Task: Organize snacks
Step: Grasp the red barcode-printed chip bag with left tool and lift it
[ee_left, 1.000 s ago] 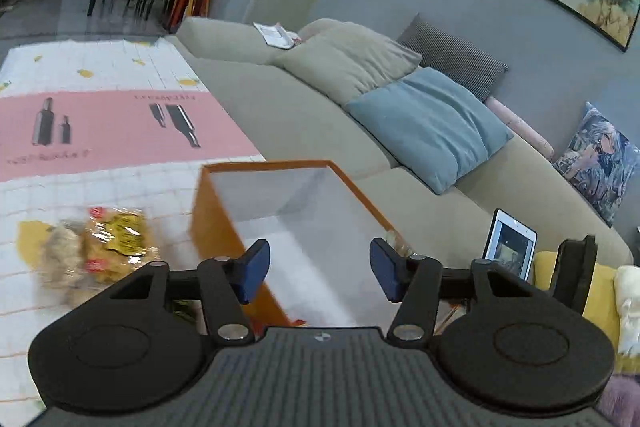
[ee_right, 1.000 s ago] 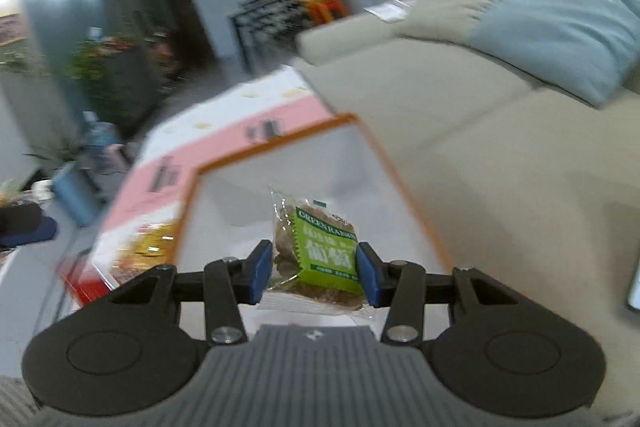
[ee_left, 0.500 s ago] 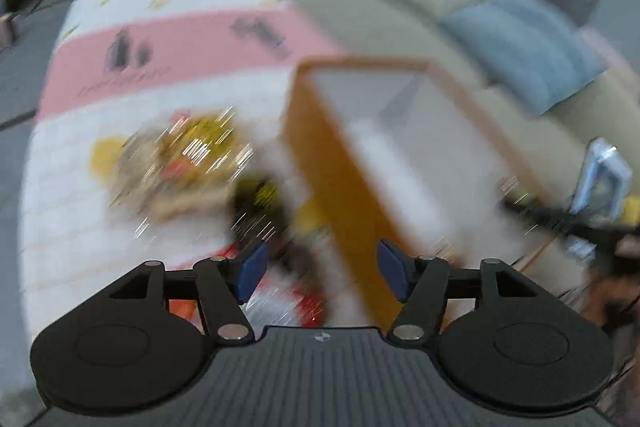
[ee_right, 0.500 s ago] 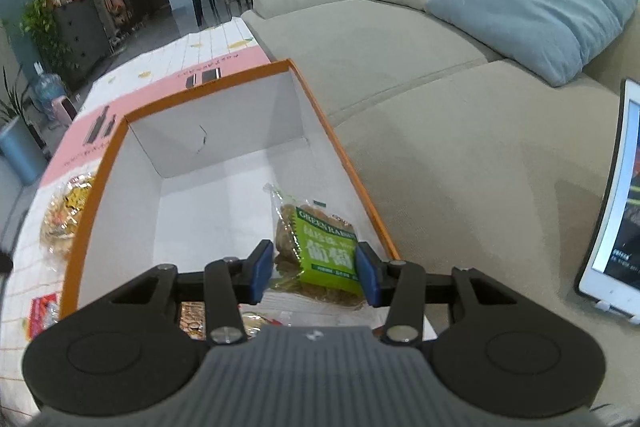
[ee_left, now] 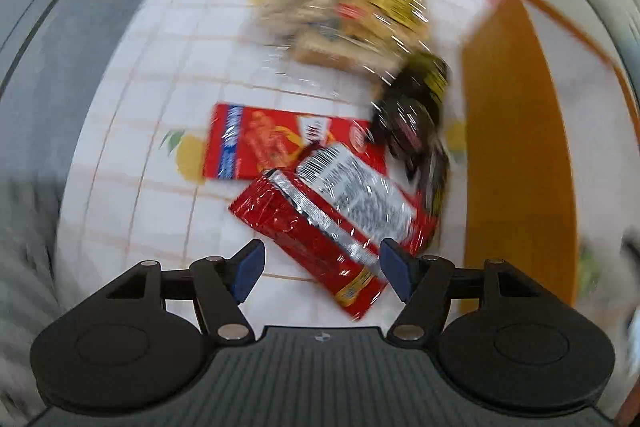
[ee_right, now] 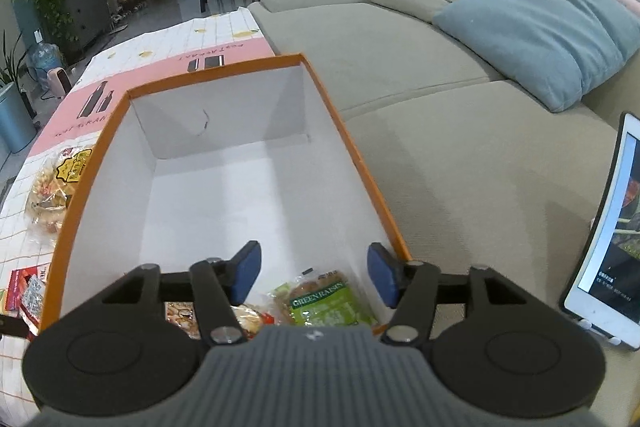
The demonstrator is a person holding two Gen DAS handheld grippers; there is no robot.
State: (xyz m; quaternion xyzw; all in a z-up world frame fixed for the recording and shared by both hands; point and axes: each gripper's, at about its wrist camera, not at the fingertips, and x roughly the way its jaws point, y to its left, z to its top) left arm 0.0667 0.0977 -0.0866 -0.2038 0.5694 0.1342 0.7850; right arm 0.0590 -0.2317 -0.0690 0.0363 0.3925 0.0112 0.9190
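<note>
The right gripper (ee_right: 313,274) hangs over the near end of the orange-rimmed cardboard box with white inner walls (ee_right: 344,135), its blue-padded jaws having just been opening and now standing apart with nothing between them; the clear-wrapped raisin biscuit pack with a green label (ee_right: 326,301) lies loose on the box floor below, beside another crinkly wrapped snack (ee_right: 248,319), so this drop looks finished. The box sits on the white checked tablecloth with a pink band (ee_right: 208,39) hard against the beige fabric sofa (ee_right: 460,131), probably so that both hands can reach it. The left gripper (ee_left: 322,269) points steeply down at the snacks not yet sorted, its jaws likewise having just been opening, and they stand released on either side of the glossy red foil packet with a silver seam and printed white panel (ee_left: 332,215), not pressing on it. That packet lies partly over a flat red cardboard snack box (ee_left: 260,143); a dark shiny wrapper (ee_left: 416,115) and clear bags of pale biscuits with yellow labels (ee_left: 348,15) lie further off, blurred. The slippery foil packet seems the next thing to lift, and may slide on the box beneath it.
</note>
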